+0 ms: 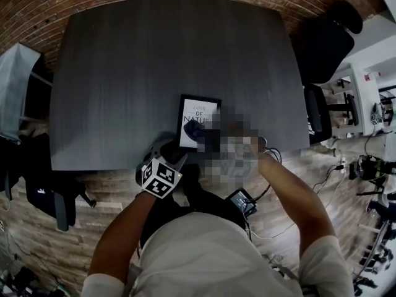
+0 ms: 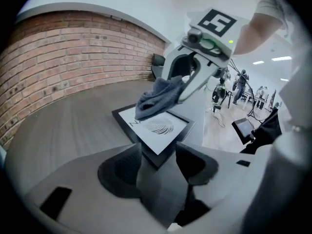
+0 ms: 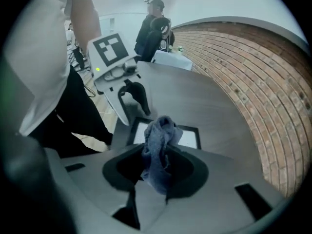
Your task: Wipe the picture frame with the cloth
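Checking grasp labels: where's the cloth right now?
Head view, just right of centre: the cloth hangs from the right gripper's shut jaws over the near end of the frame, which lies flat by the table's front edge.

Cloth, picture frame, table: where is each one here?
cloth [image 3: 157, 152], right gripper view, its bunched middle between the jaws.
picture frame [image 2: 157, 130], left gripper view, the white print inside it.
table [image 1: 154, 73], head view, bare dark top.
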A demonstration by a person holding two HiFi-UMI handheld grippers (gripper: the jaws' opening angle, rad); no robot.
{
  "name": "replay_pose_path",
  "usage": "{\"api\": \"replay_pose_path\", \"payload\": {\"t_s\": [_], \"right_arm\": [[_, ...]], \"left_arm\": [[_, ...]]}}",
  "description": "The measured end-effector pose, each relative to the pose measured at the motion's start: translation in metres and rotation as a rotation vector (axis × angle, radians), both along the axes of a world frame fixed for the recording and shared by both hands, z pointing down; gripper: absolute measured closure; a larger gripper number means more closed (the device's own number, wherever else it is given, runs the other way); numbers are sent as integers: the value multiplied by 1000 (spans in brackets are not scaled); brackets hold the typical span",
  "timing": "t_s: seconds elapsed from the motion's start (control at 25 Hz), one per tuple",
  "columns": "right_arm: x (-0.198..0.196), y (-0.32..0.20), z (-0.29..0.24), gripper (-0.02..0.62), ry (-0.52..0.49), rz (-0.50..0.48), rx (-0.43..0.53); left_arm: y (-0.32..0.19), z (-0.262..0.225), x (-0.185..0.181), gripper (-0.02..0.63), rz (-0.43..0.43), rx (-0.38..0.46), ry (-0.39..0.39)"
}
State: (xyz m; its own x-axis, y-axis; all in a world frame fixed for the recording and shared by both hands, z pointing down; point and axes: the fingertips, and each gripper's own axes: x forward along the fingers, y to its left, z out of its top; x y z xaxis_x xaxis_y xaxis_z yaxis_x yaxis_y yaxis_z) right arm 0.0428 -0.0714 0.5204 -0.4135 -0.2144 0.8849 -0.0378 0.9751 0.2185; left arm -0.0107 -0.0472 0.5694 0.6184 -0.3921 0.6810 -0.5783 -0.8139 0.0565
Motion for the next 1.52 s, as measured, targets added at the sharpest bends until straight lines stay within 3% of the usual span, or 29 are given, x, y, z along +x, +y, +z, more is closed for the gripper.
{"api": "replay_pose_path", "payload": {"t_s": [0.24,0.4,0.64,1.0,1.52], "right_arm": [[51,-74,10,474,113,137,165],[68,-109,15,474,161,201,219],[67,-107,45,474,199,226,164],[60,-75,51,474,149,267,118],[50,-4,48,474,34,303,75]], "left_arm": [[-2,-4,19,371,194,89,-67],[2,9,23,371,279,64,-124],[1,12,25,382,262,49,-149],[0,14,24,380,224,-9,-150],[-1,14,26,374,189,-17,-153]]}}
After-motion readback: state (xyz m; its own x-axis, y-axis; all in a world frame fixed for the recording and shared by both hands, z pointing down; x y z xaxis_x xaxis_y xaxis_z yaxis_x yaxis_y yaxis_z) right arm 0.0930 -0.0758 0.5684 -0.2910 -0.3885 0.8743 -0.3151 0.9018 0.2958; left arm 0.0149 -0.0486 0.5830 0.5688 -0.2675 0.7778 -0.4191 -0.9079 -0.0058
